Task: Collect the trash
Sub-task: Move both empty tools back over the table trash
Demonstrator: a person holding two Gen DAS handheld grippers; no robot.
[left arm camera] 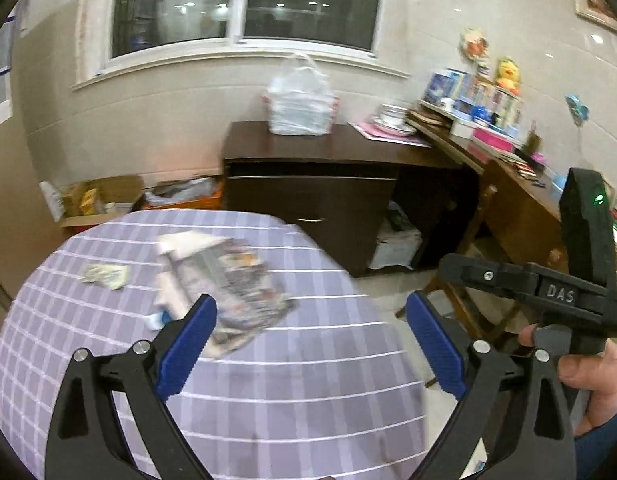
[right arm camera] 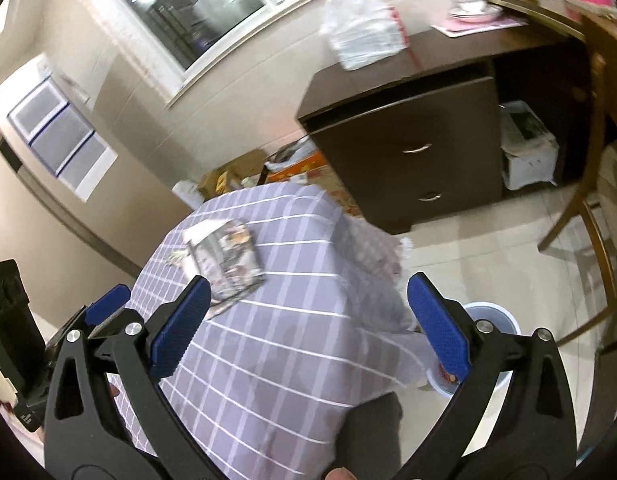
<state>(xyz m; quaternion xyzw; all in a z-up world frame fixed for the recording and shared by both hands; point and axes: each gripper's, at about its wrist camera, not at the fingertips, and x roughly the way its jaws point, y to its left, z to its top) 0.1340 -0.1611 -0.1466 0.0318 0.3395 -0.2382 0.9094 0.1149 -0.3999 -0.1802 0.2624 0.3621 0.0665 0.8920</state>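
On checked tablecloth (left arm camera: 268,400), crumpled wrapper (left arm camera: 228,280) uncollected; my left gripper (left arm camera: 312,344) and right gripper (right arm camera: 308,328) gape empty. Between pickups, I judge; next, descend onto wrapper.

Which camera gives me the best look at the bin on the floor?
The right wrist view. The bin stands on the floor beside the table's right edge, its pale rim showing, though the tablecloth and the right gripper's finger cover part of it. The left wrist view does not show it.

Lilac white-checked tablecloth (left arm camera: 268,392), seemingly dark-brown cabinet (left arm camera: 316,196)
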